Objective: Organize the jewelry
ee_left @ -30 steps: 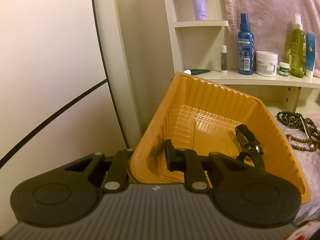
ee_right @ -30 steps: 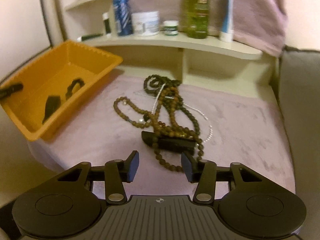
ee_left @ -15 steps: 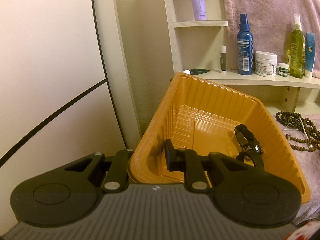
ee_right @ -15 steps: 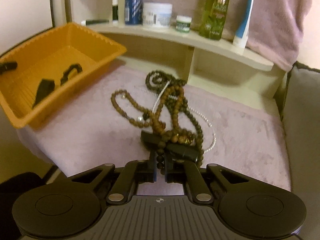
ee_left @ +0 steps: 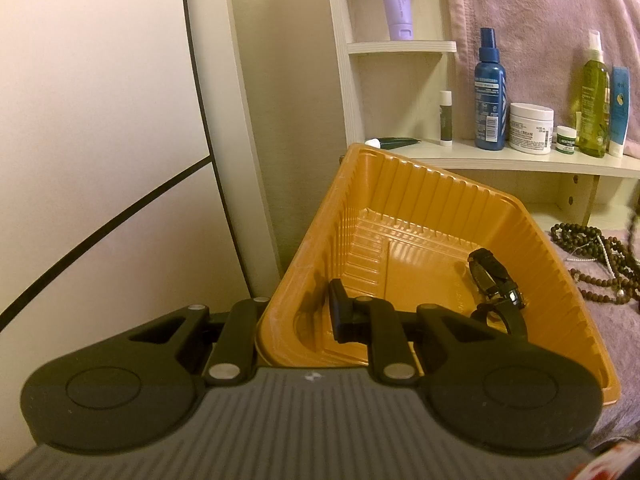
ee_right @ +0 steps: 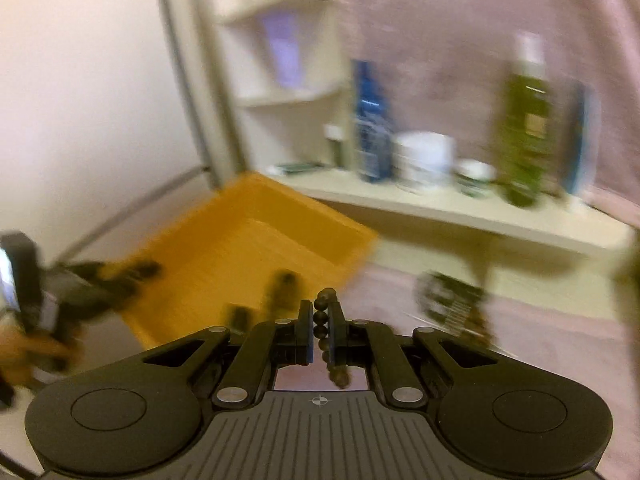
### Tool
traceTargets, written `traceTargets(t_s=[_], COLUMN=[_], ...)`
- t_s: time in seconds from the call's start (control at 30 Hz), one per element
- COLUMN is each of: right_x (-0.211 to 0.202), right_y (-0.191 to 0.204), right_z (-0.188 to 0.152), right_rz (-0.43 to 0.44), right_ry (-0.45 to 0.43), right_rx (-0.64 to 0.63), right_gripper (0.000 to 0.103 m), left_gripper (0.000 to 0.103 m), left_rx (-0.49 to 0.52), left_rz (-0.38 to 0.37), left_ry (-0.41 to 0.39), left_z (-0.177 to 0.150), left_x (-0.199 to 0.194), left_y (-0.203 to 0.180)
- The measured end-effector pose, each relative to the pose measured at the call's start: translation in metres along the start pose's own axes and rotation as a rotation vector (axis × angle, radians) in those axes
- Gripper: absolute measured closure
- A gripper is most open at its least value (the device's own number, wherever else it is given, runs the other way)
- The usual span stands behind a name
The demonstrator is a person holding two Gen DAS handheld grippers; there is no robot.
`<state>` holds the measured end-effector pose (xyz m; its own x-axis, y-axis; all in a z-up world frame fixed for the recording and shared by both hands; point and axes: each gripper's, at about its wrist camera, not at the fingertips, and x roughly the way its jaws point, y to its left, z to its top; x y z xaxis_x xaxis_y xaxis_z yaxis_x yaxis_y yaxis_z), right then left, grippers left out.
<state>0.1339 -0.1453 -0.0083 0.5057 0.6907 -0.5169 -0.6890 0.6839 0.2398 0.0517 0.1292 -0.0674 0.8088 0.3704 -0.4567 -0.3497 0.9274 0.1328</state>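
Bead strand [ee_right: 326, 330] is clamped between the closed fingers of the right gripper [ee_right: 320, 326], raised clear of the pink cloth [ee_right: 520, 312] and facing the orange tray [ee_right: 248, 240] – step in hand appears to be the carry. More beads [ee_left: 592, 260] lie on the cloth beside the tray. A black watch [ee_left: 494, 280] already sits inside. Left gripper [ee_left: 296, 312] is closed on the tray's near wall, tilting it (right view is blurred). Next move calls for releasing the strand over the tray – trailing length may snag the rim

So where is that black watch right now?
In the left wrist view, the black watch lies inside the orange tray, against its right wall, just ahead of the left gripper clamped on the tray's near rim.
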Motion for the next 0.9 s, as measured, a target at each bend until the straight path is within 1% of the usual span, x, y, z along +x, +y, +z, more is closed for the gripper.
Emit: traceTargets(t_s=[0.13,0.2,0.43,0.53,0.63,0.67,0.7,0.73,0.77,0.8,0.9], right_x=[0.028,0.045,0.090,0.099,0.099,0.098,0.096,0.093,0.090,0.086,0.071], right_y=[0.031,0.044,0.064,0.064,0.065,0.064,0.063,0.062,0.061,0.058,0.047], right_z=[0.013,0.013,0.005,0.002,-0.001,-0.001,-0.002,-0.002,-0.002,-0.003,-0.004], right_rz=[0.119,0.154,0.187,0.191,0.173,0.172,0.171,0.167,0.160,0.150,0.118], right_ry=[0.010,0.033,0.118,0.139,0.140,0.140,0.137,0.133,0.127,0.118,0.101], right_rx=[-0.017,-0.020,-0.029,-0.029,-0.021,-0.018,-0.016,-0.015,-0.013,-0.007,0.026], right_gripper=[0.096,0.096,0.096,0.096,0.094,0.090,0.083,0.079,0.071,0.068,0.065], left_gripper=[0.086,0.086,0.086,0.086,0.086,0.086,0.086,0.086,0.086,0.086,0.086], left_rx=[-0.003,-0.003,-0.006,-0.008,-0.008,-0.007,-0.008,-0.008,-0.009,-0.009,-0.009], left_rz=[-0.004,-0.006,-0.010,-0.012,-0.012,-0.012,-0.012,-0.012,-0.012,-0.011,-0.010], left_ry=[0.002,0.003,0.004,0.006,0.007,0.007,0.006,0.007,0.008,0.009,0.009], left_z=[0.000,0.000,0.000,0.000,0.000,0.000,0.000,0.000,0.000,0.000,0.000], left_x=[0.000,0.000,0.000,0.000,0.000,0.000,0.000,0.000,0.000,0.001,0.001], left_y=[0.000,0.000,0.001,0.002,0.002,0.002,0.002,0.002,0.002,0.002,0.002])
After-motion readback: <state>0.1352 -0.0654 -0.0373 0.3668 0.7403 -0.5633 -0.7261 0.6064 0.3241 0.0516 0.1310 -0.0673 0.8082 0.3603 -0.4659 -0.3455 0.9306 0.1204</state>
